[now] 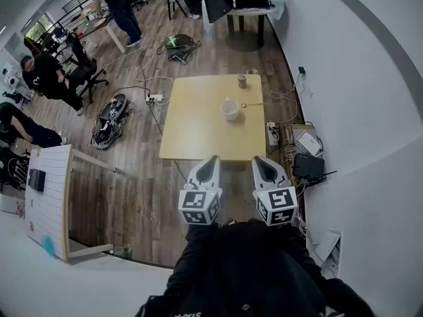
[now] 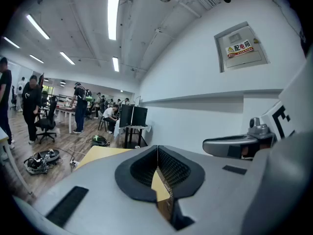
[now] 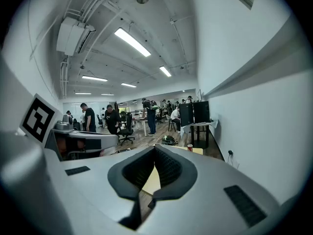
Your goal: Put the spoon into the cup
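A white cup [image 1: 230, 109] stands on the square yellow table [image 1: 192, 131], right of its middle. A spoon [image 1: 251, 105] lies just right of the cup, handle pointing to the right edge. My left gripper [image 1: 212, 159] and right gripper [image 1: 260, 160] hang side by side short of the table's near edge, well away from cup and spoon. Both are shut with nothing between their jaws. In the left gripper view the jaws [image 2: 157, 148] meet at the tips; in the right gripper view the jaws [image 3: 155, 149] also meet. Neither gripper view shows cup or spoon.
A can [image 1: 242, 80] stands near the table's far right corner, also seen as a small red can [image 3: 190, 147]. A power strip [image 1: 271, 133], boxes [image 1: 308, 142] and cables lie right of the table by the white wall. People and chairs stand far left. A white board [image 1: 49, 197] lies at lower left.
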Action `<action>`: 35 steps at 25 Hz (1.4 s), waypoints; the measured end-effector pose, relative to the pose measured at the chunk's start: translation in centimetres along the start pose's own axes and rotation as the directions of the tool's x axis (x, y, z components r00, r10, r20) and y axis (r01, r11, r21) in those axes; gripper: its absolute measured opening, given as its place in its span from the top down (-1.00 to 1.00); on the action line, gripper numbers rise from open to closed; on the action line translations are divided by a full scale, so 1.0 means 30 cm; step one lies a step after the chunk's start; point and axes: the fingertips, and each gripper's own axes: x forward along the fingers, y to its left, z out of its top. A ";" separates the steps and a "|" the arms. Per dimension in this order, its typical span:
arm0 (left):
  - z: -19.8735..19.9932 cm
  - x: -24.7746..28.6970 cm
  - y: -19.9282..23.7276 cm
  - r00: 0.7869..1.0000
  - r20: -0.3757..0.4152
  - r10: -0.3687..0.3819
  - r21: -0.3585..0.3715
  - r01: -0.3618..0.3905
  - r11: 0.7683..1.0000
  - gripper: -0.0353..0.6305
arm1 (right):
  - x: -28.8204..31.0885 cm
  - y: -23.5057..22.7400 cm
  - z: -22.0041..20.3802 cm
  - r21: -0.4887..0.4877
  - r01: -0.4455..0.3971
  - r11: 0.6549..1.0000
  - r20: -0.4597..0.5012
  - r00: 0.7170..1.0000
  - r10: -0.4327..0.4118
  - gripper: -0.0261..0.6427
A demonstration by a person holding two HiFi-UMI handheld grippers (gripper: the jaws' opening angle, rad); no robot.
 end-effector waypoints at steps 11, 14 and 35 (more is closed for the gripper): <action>-0.044 0.031 0.037 1.000 -0.004 -0.004 -0.022 0.004 1.000 0.79 | 0.044 -0.003 -0.007 0.001 0.011 1.000 0.002 1.000 -0.011 0.86; -0.058 0.028 0.045 1.000 -0.010 -0.007 -0.031 0.006 1.000 0.79 | 0.047 0.011 -0.020 -0.003 0.012 1.000 -0.008 1.000 -0.012 0.86; -0.214 -0.068 0.154 0.997 -0.078 0.009 -0.090 -0.016 0.996 0.79 | 0.042 0.140 -0.192 0.001 0.029 1.000 -0.142 0.989 -0.029 0.88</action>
